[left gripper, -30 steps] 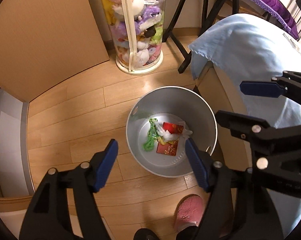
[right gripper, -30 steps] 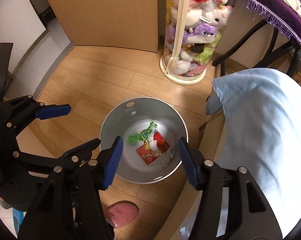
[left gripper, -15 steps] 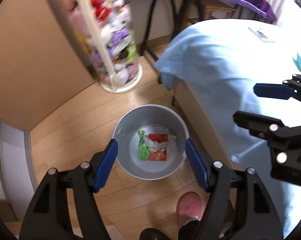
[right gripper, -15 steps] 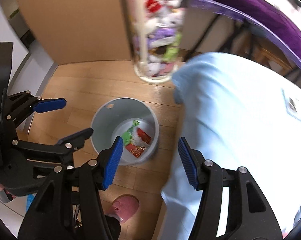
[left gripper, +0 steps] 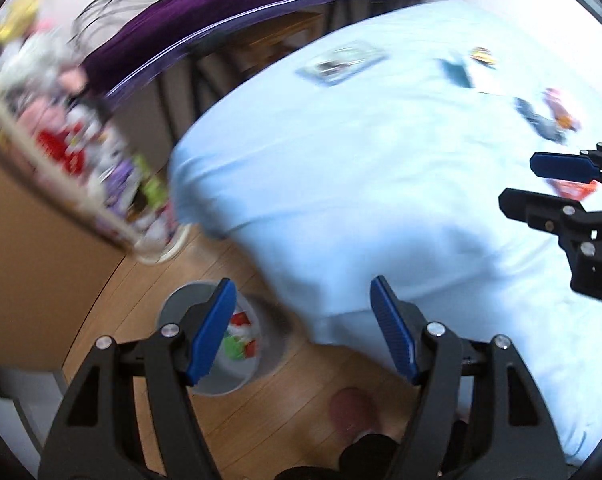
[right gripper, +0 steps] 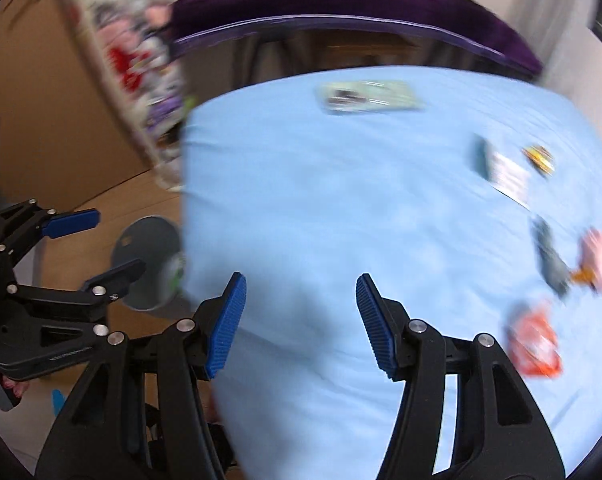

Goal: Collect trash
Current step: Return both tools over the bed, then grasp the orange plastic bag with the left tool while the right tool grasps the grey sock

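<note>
Both views are motion-blurred. A grey trash bin stands on the wood floor beside the table and holds red, white and green trash; it also shows in the right wrist view. My left gripper is open and empty, over the bin and the table edge. My right gripper is open and empty above the light blue tablecloth. Several wrappers lie on the cloth: an orange one, a pink one, a dark one, a white card and a clear packet.
A clear column of plush toys stands left of the table. A purple-covered surface lies behind it. A pink slipper is on the floor by the bin. A brown panel fills the left.
Both grippers have swung up and to the right, from looking down into the bin to looking across the table. The bin has slid to the lower left of both views. Both stay open.
</note>
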A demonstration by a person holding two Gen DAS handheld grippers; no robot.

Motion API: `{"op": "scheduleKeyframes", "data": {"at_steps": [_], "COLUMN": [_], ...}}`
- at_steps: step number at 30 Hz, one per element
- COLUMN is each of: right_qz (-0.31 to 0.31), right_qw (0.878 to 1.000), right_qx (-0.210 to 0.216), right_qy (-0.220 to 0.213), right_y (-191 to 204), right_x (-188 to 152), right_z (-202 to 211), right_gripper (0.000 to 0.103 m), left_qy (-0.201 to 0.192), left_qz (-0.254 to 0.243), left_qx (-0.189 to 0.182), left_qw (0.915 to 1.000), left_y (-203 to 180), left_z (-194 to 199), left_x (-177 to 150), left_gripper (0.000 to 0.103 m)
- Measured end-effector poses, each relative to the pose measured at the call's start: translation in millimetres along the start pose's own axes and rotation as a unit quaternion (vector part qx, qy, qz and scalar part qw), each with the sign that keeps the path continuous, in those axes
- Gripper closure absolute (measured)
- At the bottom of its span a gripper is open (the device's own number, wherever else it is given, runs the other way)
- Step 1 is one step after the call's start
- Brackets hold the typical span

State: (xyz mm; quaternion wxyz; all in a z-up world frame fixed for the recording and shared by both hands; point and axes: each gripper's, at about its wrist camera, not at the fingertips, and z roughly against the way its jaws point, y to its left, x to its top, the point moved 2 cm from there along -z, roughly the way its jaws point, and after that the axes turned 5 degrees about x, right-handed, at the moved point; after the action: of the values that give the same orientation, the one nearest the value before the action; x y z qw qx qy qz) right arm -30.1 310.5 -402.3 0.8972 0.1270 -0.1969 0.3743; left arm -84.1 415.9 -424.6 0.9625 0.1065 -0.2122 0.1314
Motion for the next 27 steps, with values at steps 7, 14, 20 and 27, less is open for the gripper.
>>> {"op": "scheduleKeyframes", "data": {"at_steps": [7,14,20,27], "right_qz": [-0.093,-0.156,-0.171,-0.153], "right_qw": [0.993,0.981,0.978,0.983], "right_qx": [-0.073,-0.114,-0.117,-0.093], "right_qy": [-0.021,-0.028,-0.036,-0.043], "right_y": [-108,-200,-256,-299], "right_x": [-46,-87,-110,-107], "right_z": [64,105,125,121], "right_gripper": [0.045,0.045,0.045,0.045], "left_qy": [-0.026,-0.049,-0.046,-0.034], "left_qz": [-0.068,-0.129,-0.148,-0.148], "left_qx": [-0.045,-0.079,-0.093,-0.095], "left_qw": [0.9964,0.9873,0.9834,0.9839], "left_y": [-101,-198,-258,-308], "left_z": [26,43,45,33], "left_x": [43,74,93,105], "left_gripper": [0.03,0.03,0.03,0.03]}}
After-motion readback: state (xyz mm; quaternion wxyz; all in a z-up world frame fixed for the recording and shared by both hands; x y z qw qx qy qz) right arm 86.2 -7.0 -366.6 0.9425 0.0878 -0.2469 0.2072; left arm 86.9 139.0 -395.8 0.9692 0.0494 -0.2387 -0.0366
